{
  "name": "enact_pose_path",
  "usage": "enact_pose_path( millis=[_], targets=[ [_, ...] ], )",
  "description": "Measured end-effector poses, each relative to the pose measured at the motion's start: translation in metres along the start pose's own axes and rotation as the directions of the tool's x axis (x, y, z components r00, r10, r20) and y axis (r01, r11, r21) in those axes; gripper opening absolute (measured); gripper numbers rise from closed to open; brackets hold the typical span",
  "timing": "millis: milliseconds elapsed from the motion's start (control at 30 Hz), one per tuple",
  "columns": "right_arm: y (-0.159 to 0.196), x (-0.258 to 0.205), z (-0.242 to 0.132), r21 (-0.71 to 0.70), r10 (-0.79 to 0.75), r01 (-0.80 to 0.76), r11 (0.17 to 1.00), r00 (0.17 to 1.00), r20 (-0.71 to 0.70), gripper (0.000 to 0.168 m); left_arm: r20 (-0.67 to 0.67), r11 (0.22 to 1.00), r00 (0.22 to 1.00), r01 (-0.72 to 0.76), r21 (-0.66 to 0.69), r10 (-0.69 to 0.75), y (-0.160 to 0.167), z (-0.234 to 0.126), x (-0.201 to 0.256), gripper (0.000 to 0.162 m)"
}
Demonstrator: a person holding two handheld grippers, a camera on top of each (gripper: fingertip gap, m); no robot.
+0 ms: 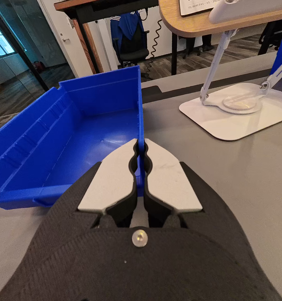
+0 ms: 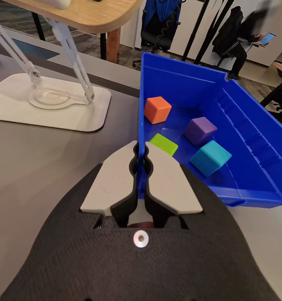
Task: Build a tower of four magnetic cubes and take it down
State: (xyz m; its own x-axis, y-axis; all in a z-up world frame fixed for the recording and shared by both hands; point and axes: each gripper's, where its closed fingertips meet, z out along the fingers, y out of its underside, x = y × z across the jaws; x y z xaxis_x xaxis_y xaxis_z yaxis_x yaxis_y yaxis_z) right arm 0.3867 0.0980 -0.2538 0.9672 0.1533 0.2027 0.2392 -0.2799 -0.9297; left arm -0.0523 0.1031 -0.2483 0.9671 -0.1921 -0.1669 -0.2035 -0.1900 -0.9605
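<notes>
Cubes [image 2: 200, 130] beyond right tongs [image 2: 141, 144]

Glossy blue plastic bin [image 2: 235, 91] holds smooth matt cubes [image 2: 157, 110]; the table [image 2: 39, 162] is matt grey.

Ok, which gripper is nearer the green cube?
Right. The right gripper grips the cube bin's wall right beside the green cube; the left gripper grips an empty bin, no cubes in view.

Left gripper [image 1: 141, 142] and right gripper [image 2: 141, 144], jaws nearly closed, level.
</notes>
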Motion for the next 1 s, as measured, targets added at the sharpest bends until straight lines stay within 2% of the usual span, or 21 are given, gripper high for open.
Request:
enact_pose_path(
  millis=[1000],
  targets=[
    [0.041, -0.06, -0.165, 0.026, -0.009, 0.004, 1.0, 0.978, 0.209, 0.004, -0.008, 0.997, 0.998, -0.068, 0.038, 0.068, 0.016, -0.1, 0.02, 0.002]
  ],
)
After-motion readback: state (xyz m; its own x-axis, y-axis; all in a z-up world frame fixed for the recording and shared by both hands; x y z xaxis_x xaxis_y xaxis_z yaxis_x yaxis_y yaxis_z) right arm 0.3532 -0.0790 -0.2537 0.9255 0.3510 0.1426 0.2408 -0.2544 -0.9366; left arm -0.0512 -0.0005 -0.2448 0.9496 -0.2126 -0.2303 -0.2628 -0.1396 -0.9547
